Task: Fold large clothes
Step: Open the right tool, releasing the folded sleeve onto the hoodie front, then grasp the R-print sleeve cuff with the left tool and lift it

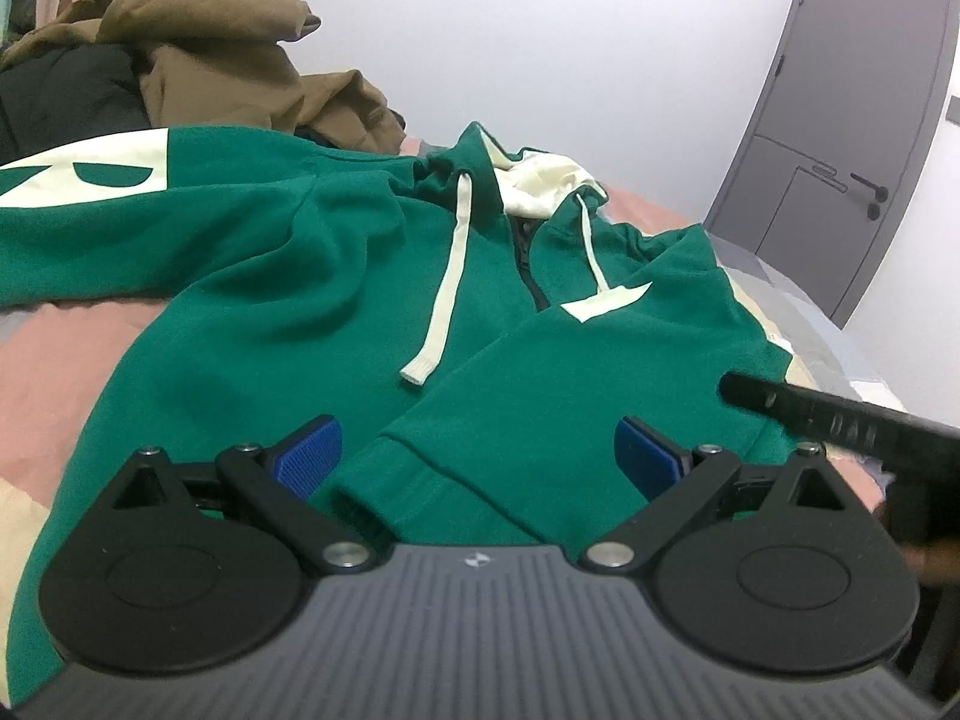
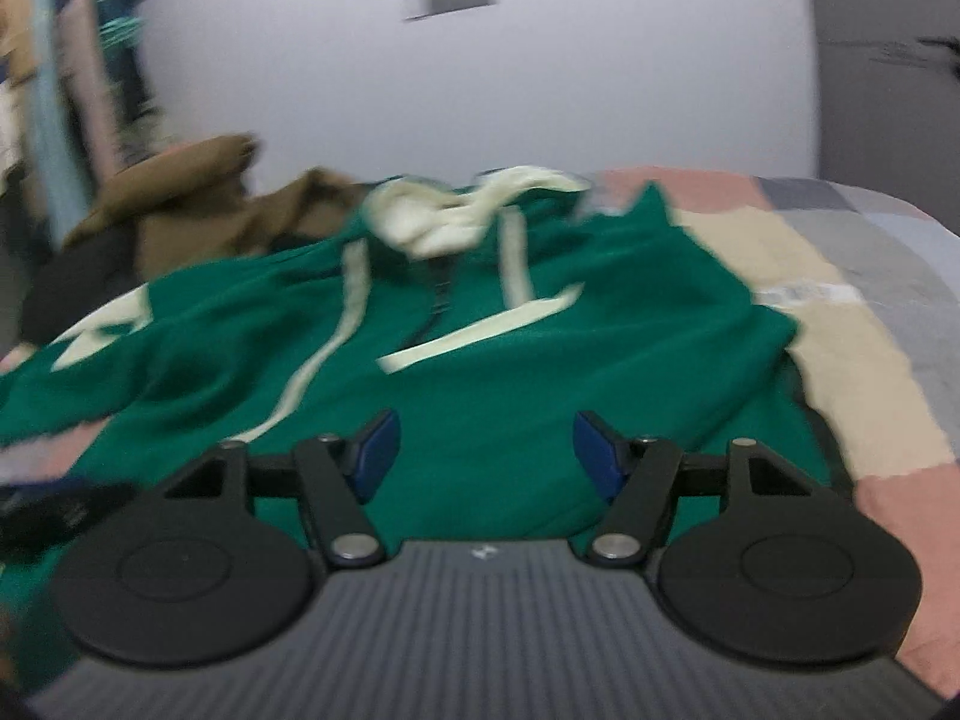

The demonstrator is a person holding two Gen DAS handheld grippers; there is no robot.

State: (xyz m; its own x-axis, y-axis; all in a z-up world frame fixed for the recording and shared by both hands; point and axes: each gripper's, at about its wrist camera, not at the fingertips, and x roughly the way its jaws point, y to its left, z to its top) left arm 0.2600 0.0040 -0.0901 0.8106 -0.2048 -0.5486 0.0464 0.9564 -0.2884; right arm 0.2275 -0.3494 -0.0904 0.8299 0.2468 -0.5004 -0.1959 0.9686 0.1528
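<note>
A green hoodie [image 1: 312,276] with a cream hood lining and cream drawstrings lies face up on the bed. Its right sleeve is folded across the chest, with the cuff [image 1: 390,480] lying between my left gripper's blue pads. The left sleeve [image 1: 120,180], with large cream lettering, stretches out to the left. My left gripper [image 1: 477,456] is open just above the cuff. My right gripper [image 2: 483,456] is open and empty above the hoodie's [image 2: 480,372] lower front; that view is motion-blurred. The right gripper's black finger [image 1: 840,426] shows at the right edge of the left wrist view.
A heap of brown and black clothes [image 1: 198,66] lies at the far left of the bed. The patchwork bedcover [image 2: 840,312] of pink, beige and grey extends right of the hoodie. A grey door [image 1: 852,138] stands at the right of a white wall.
</note>
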